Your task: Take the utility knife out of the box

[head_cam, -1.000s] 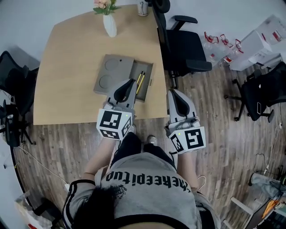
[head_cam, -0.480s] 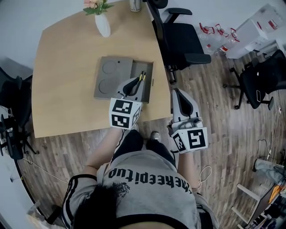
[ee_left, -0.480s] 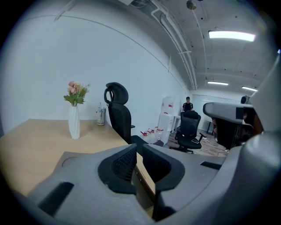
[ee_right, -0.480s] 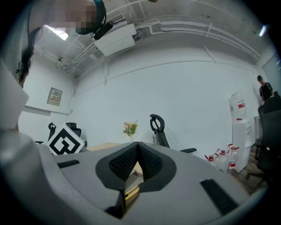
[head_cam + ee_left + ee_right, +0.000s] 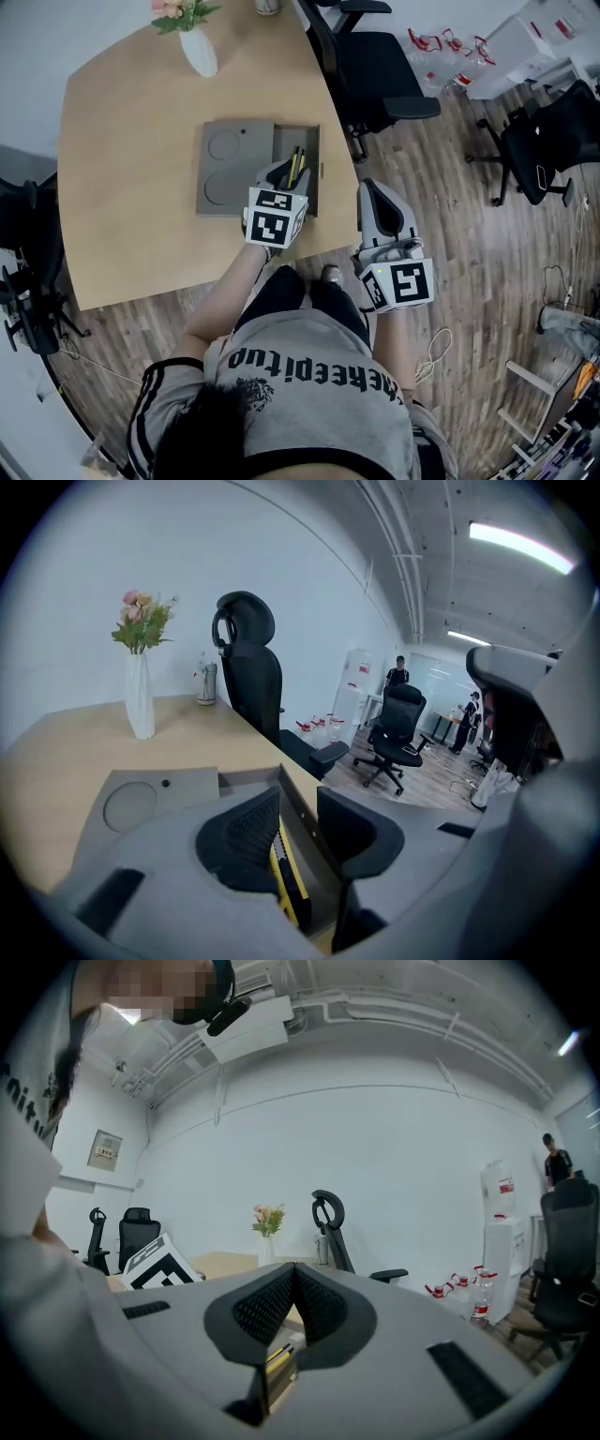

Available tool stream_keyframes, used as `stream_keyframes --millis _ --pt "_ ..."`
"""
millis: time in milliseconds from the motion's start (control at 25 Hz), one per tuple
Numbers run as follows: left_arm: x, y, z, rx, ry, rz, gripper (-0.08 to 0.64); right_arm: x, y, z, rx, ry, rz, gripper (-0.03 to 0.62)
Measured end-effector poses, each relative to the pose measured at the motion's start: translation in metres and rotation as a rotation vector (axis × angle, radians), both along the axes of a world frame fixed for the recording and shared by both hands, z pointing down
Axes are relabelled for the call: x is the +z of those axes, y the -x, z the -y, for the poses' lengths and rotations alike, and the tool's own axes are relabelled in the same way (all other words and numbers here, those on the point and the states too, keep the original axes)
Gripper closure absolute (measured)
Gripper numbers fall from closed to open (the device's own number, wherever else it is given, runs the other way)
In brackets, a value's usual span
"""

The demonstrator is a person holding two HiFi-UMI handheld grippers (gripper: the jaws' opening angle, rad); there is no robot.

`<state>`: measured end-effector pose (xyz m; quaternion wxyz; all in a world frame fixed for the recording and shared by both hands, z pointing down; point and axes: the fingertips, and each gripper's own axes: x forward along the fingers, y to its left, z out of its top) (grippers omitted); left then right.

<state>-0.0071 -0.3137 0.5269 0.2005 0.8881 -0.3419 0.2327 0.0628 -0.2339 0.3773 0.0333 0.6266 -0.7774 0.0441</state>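
Note:
A grey box (image 5: 225, 187) lies open on the wooden table (image 5: 122, 141). Its right compartment holds the yellow and black utility knife (image 5: 296, 165). My left gripper (image 5: 284, 174) is tilted down over that compartment. In the left gripper view its jaws are opening (image 5: 295, 832), and the knife (image 5: 286, 878) lies just below the gap, untouched by the pads. My right gripper (image 5: 380, 202) hangs beyond the table's right edge, over the floor. Its jaws (image 5: 294, 1302) are shut on nothing.
A white vase of flowers (image 5: 197, 52) stands at the table's far side. A black office chair (image 5: 375, 84) sits at the far right corner. More chairs and water bottles (image 5: 441, 42) are on the wood floor to the right.
My left gripper has moved forward and down from the table's near edge to the box's right compartment, and its jaws have parted. The right gripper has shifted only slightly.

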Motion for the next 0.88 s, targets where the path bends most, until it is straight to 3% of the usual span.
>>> stream_keyframes --millis 240,440,880 --pt "0.035 -0.006 0.008 0.004 0.102 0.053 0.425 0.012 0.001 0.009 0.012 0.028 0.016 0.586" --pt "0.059 -0.005 0.013 -0.043 0.16 0.105 0.423 0.016 -0.003 0.014 0.014 0.036 0.023 0.586" --pt "0.071 -0.022 0.018 -0.097 0.19 0.16 0.397 0.024 -0.018 0.02 -0.027 0.055 0.045 0.586"
